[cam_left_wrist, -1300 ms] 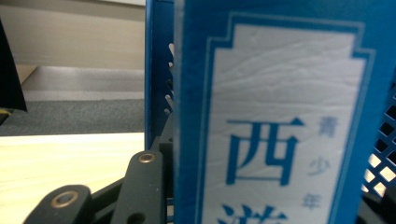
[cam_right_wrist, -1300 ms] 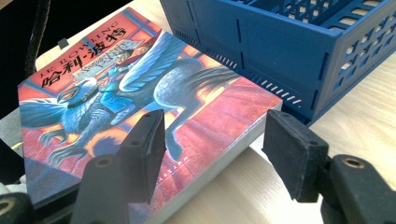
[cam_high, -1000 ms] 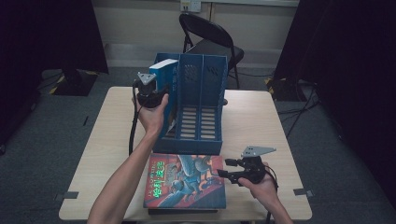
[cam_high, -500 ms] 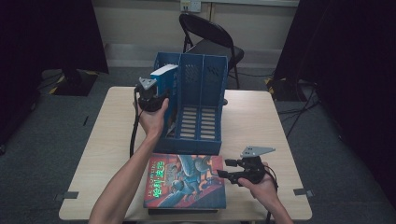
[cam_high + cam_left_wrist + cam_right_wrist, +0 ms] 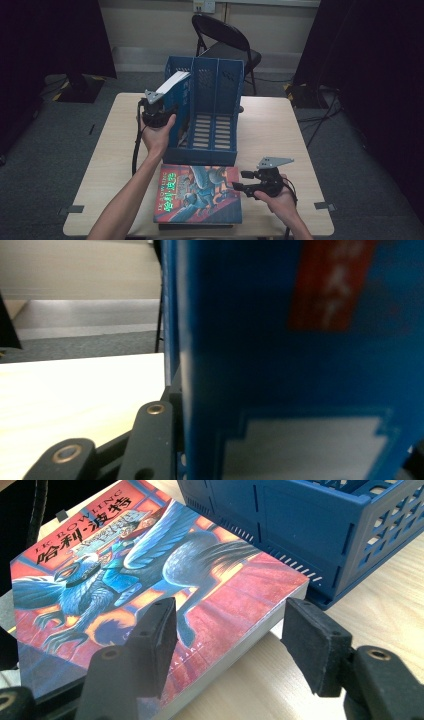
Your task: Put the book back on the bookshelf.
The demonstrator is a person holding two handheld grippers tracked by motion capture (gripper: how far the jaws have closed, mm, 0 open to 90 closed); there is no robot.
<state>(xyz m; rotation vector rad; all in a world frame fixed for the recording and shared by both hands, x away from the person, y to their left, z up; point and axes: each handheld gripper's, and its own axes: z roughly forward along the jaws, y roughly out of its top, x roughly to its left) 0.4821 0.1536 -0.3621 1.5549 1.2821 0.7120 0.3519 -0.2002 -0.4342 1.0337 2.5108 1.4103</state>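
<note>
The left gripper [image 5: 161, 111] clamps a thick blue book [image 5: 176, 87] with white page edges, tilted over the leftmost slot of the blue plastic file rack [image 5: 215, 130], which stands at the middle of the table [image 5: 270, 125] toward its far edge. The rack is rigid, with three compartments, slatted floors and perforated walls. In the left gripper view the book's glossy blue cover [image 5: 300, 365] looms blurred, its red label unreadable, with one jaw's pad hidden behind it. The right gripper [image 5: 250, 181] hovers with jaws apart, grasping nothing, at the right edge of a colourful paperback [image 5: 200, 194] lying flat on another book by the near edge, close against the rack's front. A black folding chair [image 5: 225, 45] stands beyond the table.
</note>
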